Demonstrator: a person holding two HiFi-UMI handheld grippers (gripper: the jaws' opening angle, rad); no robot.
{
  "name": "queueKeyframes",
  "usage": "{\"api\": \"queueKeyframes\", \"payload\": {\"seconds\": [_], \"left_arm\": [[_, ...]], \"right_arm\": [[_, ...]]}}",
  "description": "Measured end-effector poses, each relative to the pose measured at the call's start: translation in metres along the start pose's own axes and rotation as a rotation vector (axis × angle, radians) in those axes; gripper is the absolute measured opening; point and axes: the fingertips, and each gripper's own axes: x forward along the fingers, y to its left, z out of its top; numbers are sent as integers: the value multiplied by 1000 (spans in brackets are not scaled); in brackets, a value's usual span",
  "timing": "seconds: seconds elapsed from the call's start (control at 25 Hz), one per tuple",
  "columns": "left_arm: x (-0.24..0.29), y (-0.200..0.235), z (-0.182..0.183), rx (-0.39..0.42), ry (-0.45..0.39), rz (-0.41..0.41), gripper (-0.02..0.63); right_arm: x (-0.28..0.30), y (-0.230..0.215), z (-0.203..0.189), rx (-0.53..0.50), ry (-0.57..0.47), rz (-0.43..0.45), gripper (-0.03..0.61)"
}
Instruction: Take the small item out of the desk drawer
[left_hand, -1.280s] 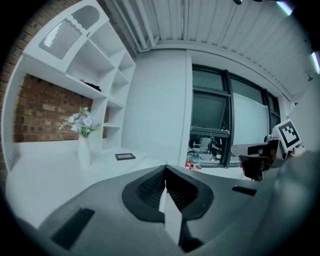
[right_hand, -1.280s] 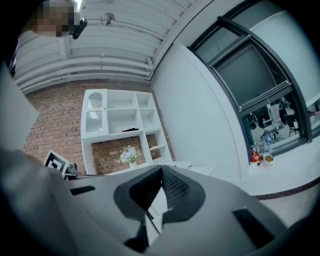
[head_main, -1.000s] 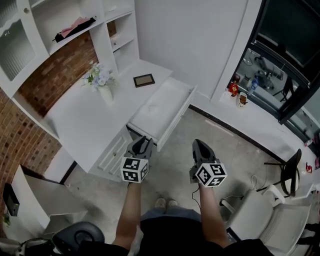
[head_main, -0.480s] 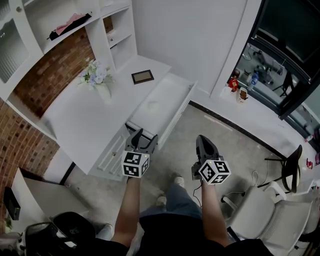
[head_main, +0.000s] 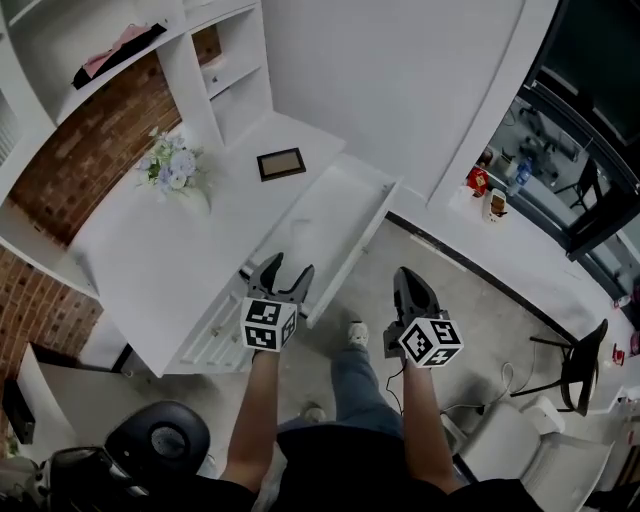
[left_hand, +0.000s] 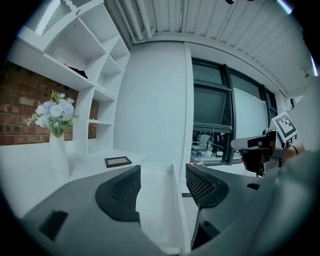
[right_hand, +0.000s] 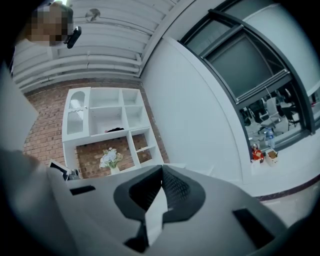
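Against a red brick wall (head_main: 90, 150) stood the white desk (head_main: 150, 250), carrying a vase of pale flowers (head_main: 172, 170) and a dark picture frame (head_main: 281, 163). Its long white drawer (head_main: 325, 215) lay open at 12 o'clock of the left gripper (head_main: 288, 268), whose empty jaws were opening wide. The right gripper (head_main: 408, 277) had its jaws together, empty. The small item in the drawer could not be made out.

Head view looks steeply down on the drawer (head_main: 335, 205); left gripper view along it.
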Motion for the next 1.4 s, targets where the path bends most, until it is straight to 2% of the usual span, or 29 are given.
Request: {"api": "queueKeyframes", "payload": {"seconds": [0.4, 0.64, 0.76, 0.96, 1.12, 1.24, 1.4], "left_arm": [[138, 53, -5, -64, 84, 117, 256], [184, 77, -22, -122, 164, 202, 255], [199, 85, -31, -125, 206, 211, 255], [213, 93, -60, -104, 293, 205, 255], [223, 103, -91, -79, 411, 218, 255], [226, 111, -111, -139, 481, 287, 255], [236, 112, -134, -191, 532, 358, 255]], "right_arm": [[162, -83, 27, 27, 79, 121, -3], [244, -103, 26, 37, 176, 241, -3], [274, -103, 20, 45, 211, 286, -3], [299, -90, -1, 54, 286, 348, -3], [308, -79, -14, 28, 328, 376, -3], [312, -78, -21, 27, 350, 377, -3], [313, -79, -31, 21, 379, 380, -3]]}}
